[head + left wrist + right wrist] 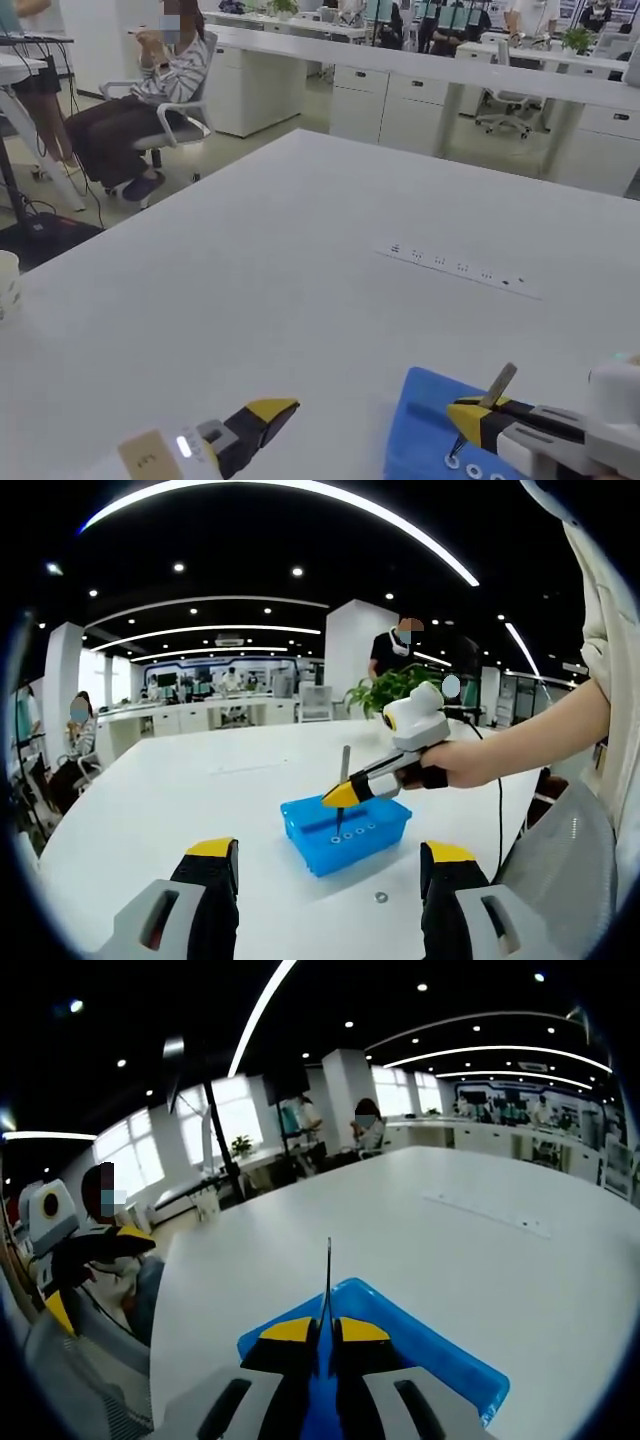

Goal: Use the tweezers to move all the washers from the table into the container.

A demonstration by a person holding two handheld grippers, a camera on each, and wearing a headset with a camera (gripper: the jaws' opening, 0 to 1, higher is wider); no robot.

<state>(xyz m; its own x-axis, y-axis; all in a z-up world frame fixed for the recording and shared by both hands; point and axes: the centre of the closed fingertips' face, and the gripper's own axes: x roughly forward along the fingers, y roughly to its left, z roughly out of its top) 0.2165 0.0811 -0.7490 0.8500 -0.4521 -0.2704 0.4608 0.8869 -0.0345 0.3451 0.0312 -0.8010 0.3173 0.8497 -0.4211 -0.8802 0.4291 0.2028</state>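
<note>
steel washers first: a short row of them lies flat on the floor of the blue container, seen from the left gripper view. one loose washer sits out on the white worktop, just beside the container's near corner and apart from it. the container rests on the worktop, open side up.

tweezers stand close to upright over the container, tip down inside it by the near end of the row; whether the tip touches a washer, cannot tell. the right gripper is clenched on the tweezers partway along their length, yellow tips pinched together, and a hand carries it in from the right. its own view agrees: both jaws pressed against the thin blade, blue container below.

over to the left gripper: jaws spread wide, released, nothing between them, low over the worktop and facing the container.

from the head view, the container sits at the lower right with washers showing near its bottom edge, left gripper at lower centre-left. further out, a socket strip lies flush in the worktop, and a person sits on a chair beyond the far corner.
</note>
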